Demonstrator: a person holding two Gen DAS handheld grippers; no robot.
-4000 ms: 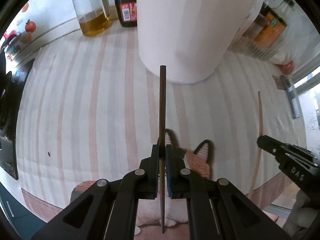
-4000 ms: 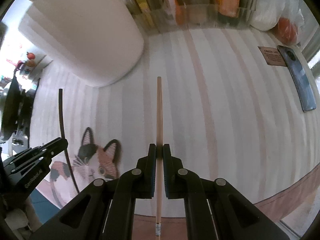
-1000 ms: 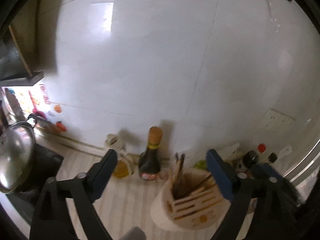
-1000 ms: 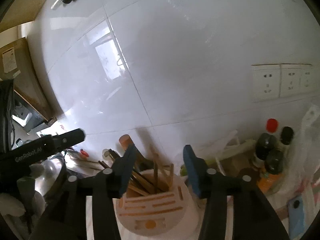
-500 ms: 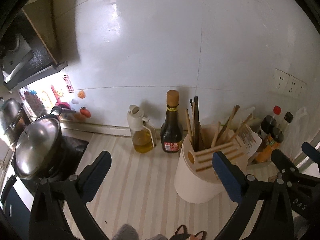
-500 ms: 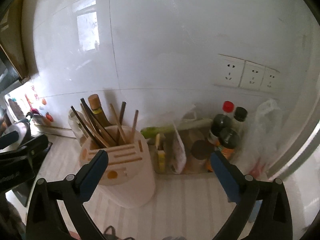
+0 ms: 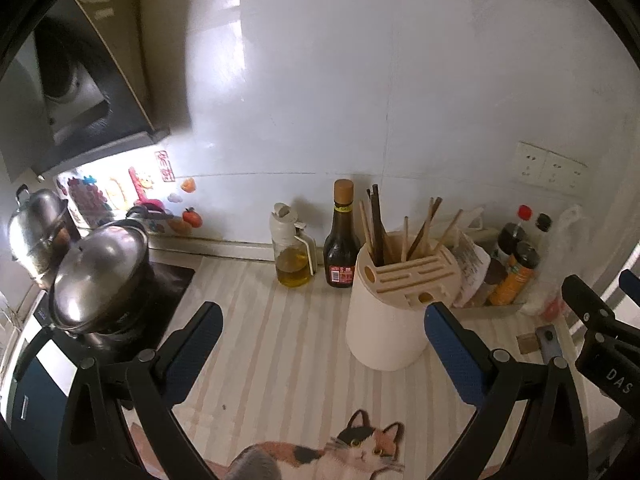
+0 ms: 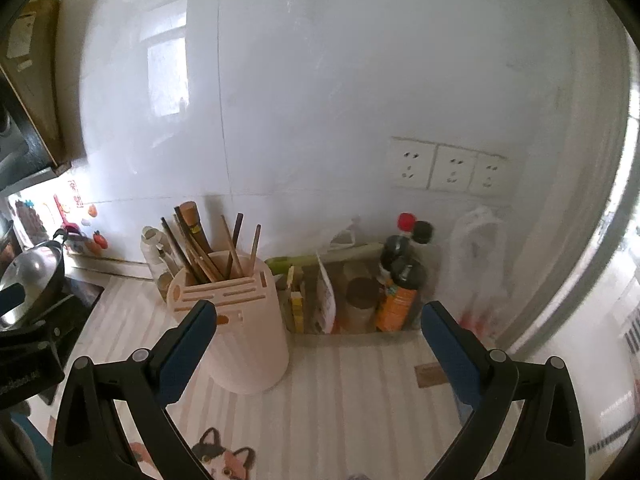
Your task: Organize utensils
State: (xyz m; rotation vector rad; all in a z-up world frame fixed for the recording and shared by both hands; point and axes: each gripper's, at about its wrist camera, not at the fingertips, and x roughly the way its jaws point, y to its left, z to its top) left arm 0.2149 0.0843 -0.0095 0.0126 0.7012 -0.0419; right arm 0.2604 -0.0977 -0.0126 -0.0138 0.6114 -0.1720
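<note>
A cream utensil holder (image 7: 386, 316) (image 8: 248, 340) stands on the striped counter, with several chopsticks (image 7: 378, 224) (image 8: 200, 248) sticking up out of it. My left gripper (image 7: 320, 344) hangs back above the counter, open wide, with nothing between its fingers. My right gripper (image 8: 318, 340) is likewise open and empty, set back from the holder. In the left wrist view the right gripper's black body (image 7: 600, 332) shows at the right edge. No loose chopstick lies on the counter that I can see.
A dark sauce bottle (image 7: 340, 240) and an oil jug (image 7: 292, 252) stand behind the holder. A tray of bottles and packets (image 8: 360, 292) sits to its right. Steel pots (image 7: 96, 276) rest on the stove at left. A cat-print mat (image 7: 352, 452) lies near the front.
Both grippers have drawn back from above the holder, so more of the counter shows. The right gripper's jaws went from half apart to wide open. The chopsticks stay in the holder.
</note>
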